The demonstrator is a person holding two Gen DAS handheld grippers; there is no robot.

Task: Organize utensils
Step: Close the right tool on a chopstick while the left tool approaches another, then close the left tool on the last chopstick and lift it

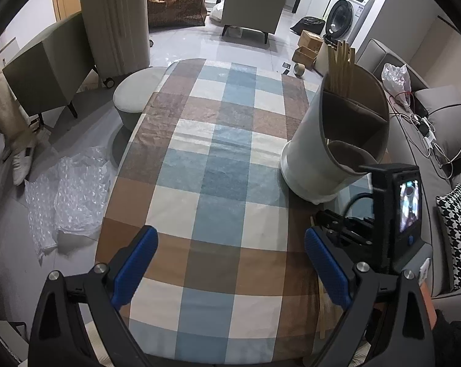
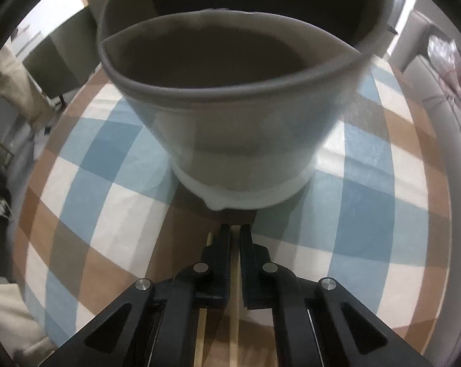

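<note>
Pick step: right gripper (image 2: 235, 229) fingers pinched on a pale wooden chopstick (image 2: 234, 299), bottom centre, a second one beside it on the checked-cloth worktop (image 2: 368, 202). Next: lift into the white divided cylindrical holder (image 2: 239, 140), upper centre. Left gripper (image 1: 230, 263) fingers wide apart, empty

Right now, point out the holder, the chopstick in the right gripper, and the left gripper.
holder (image 1: 307, 140): left wrist view, white outer wall.
chopstick (image 2: 235, 275): right wrist view, shaft between the fingers.
left gripper (image 1: 230, 263): left wrist view, midway between fingertips.
</note>
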